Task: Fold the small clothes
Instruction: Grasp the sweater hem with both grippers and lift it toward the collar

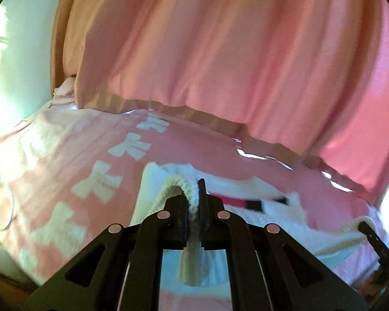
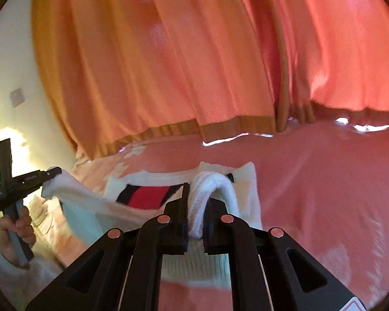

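Observation:
A small white knit garment (image 1: 277, 223) with a red and dark stripe lies partly lifted over a pink bed cover (image 1: 184, 145). My left gripper (image 1: 193, 197) is shut on a ribbed white edge of it. My right gripper (image 2: 197, 197) is shut on another ribbed edge of the same garment (image 2: 147, 194). The cloth hangs stretched between the two. The right gripper shows at the right edge of the left wrist view (image 1: 376, 241). The left gripper shows at the left of the right wrist view (image 2: 49, 175), held by a hand.
Pink-orange curtains (image 1: 220, 51) hang behind the bed, hem touching the cover. The cover has white cross-like shapes (image 1: 101, 181) at left. A pale wall (image 2: 15, 77) with a switch plate stands at left. A white cable loop (image 1: 5, 207) lies at the bed's left edge.

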Motion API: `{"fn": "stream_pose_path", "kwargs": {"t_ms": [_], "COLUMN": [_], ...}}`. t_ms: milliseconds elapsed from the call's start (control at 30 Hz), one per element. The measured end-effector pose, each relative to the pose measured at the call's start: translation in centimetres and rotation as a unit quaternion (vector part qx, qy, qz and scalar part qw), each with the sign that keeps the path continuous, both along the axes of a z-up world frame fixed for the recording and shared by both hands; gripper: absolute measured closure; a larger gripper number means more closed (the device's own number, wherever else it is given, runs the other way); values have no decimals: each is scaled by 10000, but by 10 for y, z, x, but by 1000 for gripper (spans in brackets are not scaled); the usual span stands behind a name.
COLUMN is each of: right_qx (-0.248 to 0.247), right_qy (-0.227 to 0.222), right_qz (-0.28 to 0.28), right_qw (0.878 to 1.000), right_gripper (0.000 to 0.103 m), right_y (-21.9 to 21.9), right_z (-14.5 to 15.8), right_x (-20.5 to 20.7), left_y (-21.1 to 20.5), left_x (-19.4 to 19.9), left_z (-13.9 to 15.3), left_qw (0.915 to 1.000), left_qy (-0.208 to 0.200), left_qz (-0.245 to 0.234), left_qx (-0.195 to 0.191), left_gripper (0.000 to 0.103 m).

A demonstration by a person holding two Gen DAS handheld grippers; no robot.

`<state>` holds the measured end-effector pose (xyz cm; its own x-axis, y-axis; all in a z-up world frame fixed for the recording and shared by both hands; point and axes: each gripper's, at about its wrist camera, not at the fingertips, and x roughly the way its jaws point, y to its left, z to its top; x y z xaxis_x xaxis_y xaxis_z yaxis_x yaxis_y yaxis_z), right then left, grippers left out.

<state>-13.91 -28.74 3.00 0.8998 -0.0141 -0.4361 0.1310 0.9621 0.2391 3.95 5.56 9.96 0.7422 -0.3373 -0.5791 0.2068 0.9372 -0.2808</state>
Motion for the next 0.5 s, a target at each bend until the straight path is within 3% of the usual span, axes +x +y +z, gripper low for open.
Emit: {"fn": "stream_pose_path", "kwargs": {"t_ms": [200,367,400,433,467,500], "right_qx": [161,254,414,518,612,559], "right_qy": [548,938,887,820,683,561], "right_qz": [-104,-213,-272,-295,-365,-463], "right_qw": [9983,9950,9948,9949,9951,9958], "right_gripper": [95,80,76,72,57,43], "right_y": [-39,-58,-62,-63,-65,-66], "right_z": [-39,-67,-67,-66,-61,-57], "right_x": [110,152,150,146,139,132], "left_y": [-32,-35,-32,-30,-29,-28], "left_x": [105,141,142,138,135,129], "left_z": [-65,-103,-101,-97,-91,-82], "left_qw": [9967,9901,9901,9914,9931,9948], "left_qy": [602,1339,1353,1258,1116,868], "left_qz": [288,289,330,356,371,517], "left_qx": [468,311,164,77,41,141], "left_gripper": [98,89,86,75,68,49]}}
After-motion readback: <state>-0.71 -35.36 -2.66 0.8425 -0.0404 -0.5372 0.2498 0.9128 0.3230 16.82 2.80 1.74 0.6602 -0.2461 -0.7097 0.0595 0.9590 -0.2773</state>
